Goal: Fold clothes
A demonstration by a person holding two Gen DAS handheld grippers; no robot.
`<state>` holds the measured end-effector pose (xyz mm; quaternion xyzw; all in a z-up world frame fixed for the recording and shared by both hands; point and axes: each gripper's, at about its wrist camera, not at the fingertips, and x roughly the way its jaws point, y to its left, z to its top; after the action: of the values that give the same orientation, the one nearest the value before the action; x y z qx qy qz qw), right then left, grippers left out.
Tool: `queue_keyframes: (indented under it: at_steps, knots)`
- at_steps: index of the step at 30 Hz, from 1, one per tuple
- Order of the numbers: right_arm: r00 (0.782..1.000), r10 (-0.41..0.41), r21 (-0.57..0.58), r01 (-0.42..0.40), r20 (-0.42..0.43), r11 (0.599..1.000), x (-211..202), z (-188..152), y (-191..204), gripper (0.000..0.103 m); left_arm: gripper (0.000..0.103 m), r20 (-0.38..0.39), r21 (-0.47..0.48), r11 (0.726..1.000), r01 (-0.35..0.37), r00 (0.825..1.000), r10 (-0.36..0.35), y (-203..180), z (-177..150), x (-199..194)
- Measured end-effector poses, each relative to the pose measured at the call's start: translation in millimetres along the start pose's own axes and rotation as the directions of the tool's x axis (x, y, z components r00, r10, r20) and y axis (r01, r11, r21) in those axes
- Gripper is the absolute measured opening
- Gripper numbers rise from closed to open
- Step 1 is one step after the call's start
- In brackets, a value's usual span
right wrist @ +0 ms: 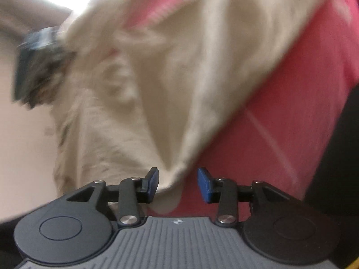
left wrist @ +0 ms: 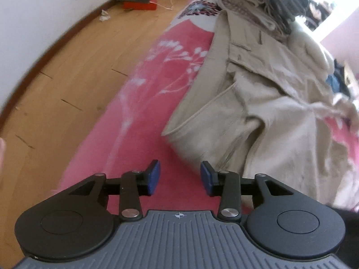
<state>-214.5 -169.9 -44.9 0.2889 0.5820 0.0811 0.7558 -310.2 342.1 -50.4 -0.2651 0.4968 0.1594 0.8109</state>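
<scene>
Beige cloth garment (left wrist: 269, 116), glossy wood floor (left wrist: 74, 78)

On the bed (left wrist: 143, 116) the trousers (left wrist: 258, 103) lie spread, a stack of folded clothes (left wrist: 258, 6) resting at their far end, the floor (left wrist: 74, 74) running along the bed's left side with a box (left wrist: 139, 5) by the wall (left wrist: 33, 22) beyond.

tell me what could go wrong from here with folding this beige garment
1. Both grippers look open: the left gripper has only the pink bedspread between its pads, so closing there may pinch the bedspread.
2. The beige garment lies bunched, so a fold could trap creases.
3. Its corner sits loose by the right gripper; the blurred view may mean a missed grasp.
</scene>
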Motion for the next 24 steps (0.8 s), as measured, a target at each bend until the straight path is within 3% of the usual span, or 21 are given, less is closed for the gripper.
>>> queue_keyframes:
  at_steps: [2,4,5,7,10,13,15,16,21,24]
  knots:
    - [0.997,-0.028,-0.14,0.038,0.074,0.989,-26,3,17,0.041,0.039,0.029,0.004,1.0,0.01,1.0,-0.01,10,3,-21]
    - [0.983,-0.044,-0.3,0.096,0.176,0.949,-47,12,40,0.041,0.039,0.073,0.007,1.0,0.02,0.997,-0.021,18,7,-39]
    - [0.973,-0.014,-0.379,0.103,0.23,0.92,-54,19,51,0.041,0.039,0.103,0.024,0.999,0.029,0.994,-0.031,17,12,-42]
    - [0.948,0.066,-0.523,0.114,0.313,0.845,-62,36,75,0.039,0.039,0.155,0.069,0.996,0.05,0.986,-0.061,6,27,-35]
    - [0.886,0.217,-0.698,0.151,0.41,0.7,-46,69,126,0.039,0.039,0.195,0.159,0.981,0.112,0.97,-0.142,-25,46,-8]
    - [0.885,0.379,-0.78,-0.029,0.27,0.625,-18,103,163,0.035,0.039,0.181,0.282,0.951,0.126,0.967,-0.182,-57,61,27]
    - [0.888,0.433,-0.815,-0.134,0.154,0.564,11,117,193,0.035,0.039,0.165,0.331,0.936,0.121,0.969,-0.184,-69,66,41]
    - [0.893,0.435,-0.84,-0.144,0.118,0.523,28,119,210,0.035,0.039,0.158,0.355,0.927,0.118,0.97,-0.184,-74,69,48]
    - [0.928,0.369,-0.977,-0.128,-0.056,0.173,120,83,284,0.035,0.039,0.117,0.415,0.897,0.154,0.968,-0.22,-84,75,66]
    - [0.943,0.311,-0.989,-0.139,-0.117,0.049,171,66,307,0.035,0.038,0.079,0.413,0.893,0.179,0.97,-0.231,-79,75,74]
